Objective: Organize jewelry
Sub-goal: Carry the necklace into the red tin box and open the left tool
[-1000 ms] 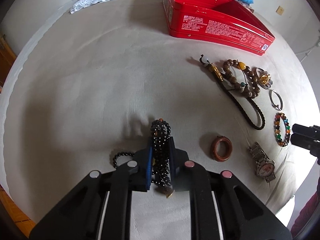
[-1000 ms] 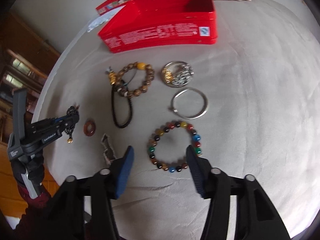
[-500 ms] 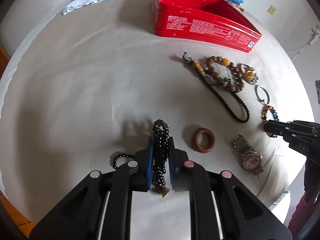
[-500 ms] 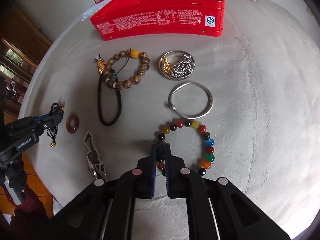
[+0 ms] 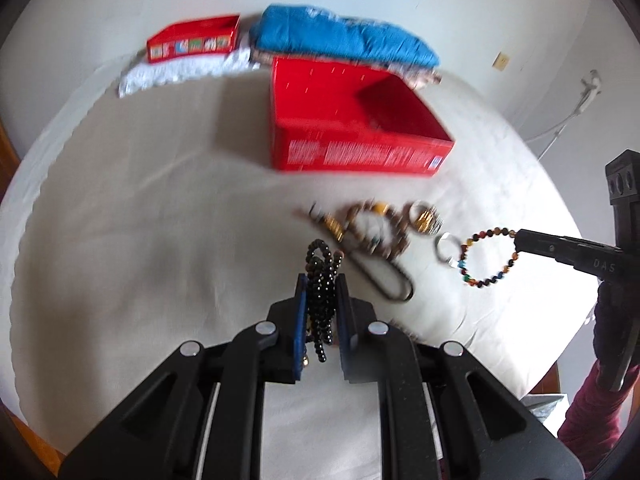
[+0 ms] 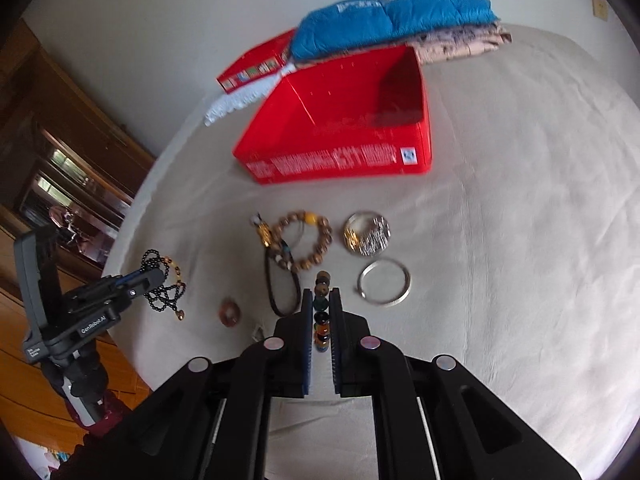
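Note:
My left gripper [image 5: 321, 280] is shut on a black bead necklace [image 5: 322, 276] and holds it lifted above the bed; it also shows in the right wrist view [image 6: 162, 280]. My right gripper [image 6: 321, 294] is shut on a multicoloured bead bracelet [image 6: 322, 312], which hangs in the air in the left wrist view [image 5: 488, 256]. An open red tin box [image 6: 340, 164] stands farther back on the beige sheet. On the sheet lie a brown bead bracelet [image 6: 306, 244], a black cord [image 6: 280, 284], a silver bangle [image 6: 384, 282], a silver-gold pile [image 6: 366, 234] and a brown ring [image 6: 230, 312].
A blue folded quilt [image 6: 392, 20] lies on patterned cloth behind the box. A small red carton [image 5: 192, 38] and white lace [image 5: 180, 72] are at the back left. A watch [image 6: 258, 332] peeks beside my right gripper. Wooden furniture [image 6: 48, 160] stands left of the bed.
Both grippers have risen and tilted toward the box. The right gripper closed on the multicoloured bracelet and lifted it off the sheet. The left gripper carried the black necklace up.

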`<state>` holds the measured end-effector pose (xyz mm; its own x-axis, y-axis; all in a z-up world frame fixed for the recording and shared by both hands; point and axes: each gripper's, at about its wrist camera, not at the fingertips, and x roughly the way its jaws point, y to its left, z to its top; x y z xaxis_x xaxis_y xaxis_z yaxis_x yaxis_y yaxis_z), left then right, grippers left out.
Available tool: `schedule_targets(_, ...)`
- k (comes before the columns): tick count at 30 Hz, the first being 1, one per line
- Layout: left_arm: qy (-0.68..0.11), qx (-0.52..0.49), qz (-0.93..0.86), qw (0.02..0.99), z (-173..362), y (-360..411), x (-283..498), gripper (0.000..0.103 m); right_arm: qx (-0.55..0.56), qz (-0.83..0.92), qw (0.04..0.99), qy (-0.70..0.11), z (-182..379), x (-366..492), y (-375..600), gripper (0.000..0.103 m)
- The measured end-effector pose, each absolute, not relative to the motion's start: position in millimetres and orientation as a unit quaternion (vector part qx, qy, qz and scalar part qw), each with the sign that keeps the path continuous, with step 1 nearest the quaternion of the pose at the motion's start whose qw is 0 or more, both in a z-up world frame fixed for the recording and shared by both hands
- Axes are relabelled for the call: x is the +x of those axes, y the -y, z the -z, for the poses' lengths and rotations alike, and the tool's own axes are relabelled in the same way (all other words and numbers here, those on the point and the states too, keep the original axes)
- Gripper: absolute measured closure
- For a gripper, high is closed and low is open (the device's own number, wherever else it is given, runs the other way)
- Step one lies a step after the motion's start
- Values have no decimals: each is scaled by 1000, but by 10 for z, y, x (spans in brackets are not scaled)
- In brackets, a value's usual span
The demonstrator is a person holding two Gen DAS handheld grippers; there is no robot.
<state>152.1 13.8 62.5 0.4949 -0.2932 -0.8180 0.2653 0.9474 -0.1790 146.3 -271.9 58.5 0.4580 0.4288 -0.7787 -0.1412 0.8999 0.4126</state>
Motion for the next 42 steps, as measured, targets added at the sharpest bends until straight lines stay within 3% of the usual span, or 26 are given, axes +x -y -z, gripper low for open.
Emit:
schedule_targets(17, -411, -41, 192, 890, -1073, 536, 2900, 91, 183, -172, 864, -436, -933, 2840, 2759, 96)
schedule_targets(24, -437, -63, 193, 877, -680, 776, 3635, 91, 194, -163, 858, -447, -622, 3534, 2704, 96)
schedule_targets(34, -486, -38, 169, 857, -79, 869, 3924, 90, 165, -143, 847, -484, -85, 3892, 2659, 96)
schedule_targets(38, -496, -45, 165, 851, -57, 804, 3946, 89, 152, -129, 860, -471, -166, 3822, 2698, 87)
schedule_targets(39, -496, -48, 168, 851, -74, 793, 3935, 88, 147, -127, 864, -465, -204, 3789, 2695, 82)
schedule_targets(42, -487, -44, 166, 856, -155, 789, 3878, 74, 140, -123, 869, -459, -277, 3757, 2699, 81)
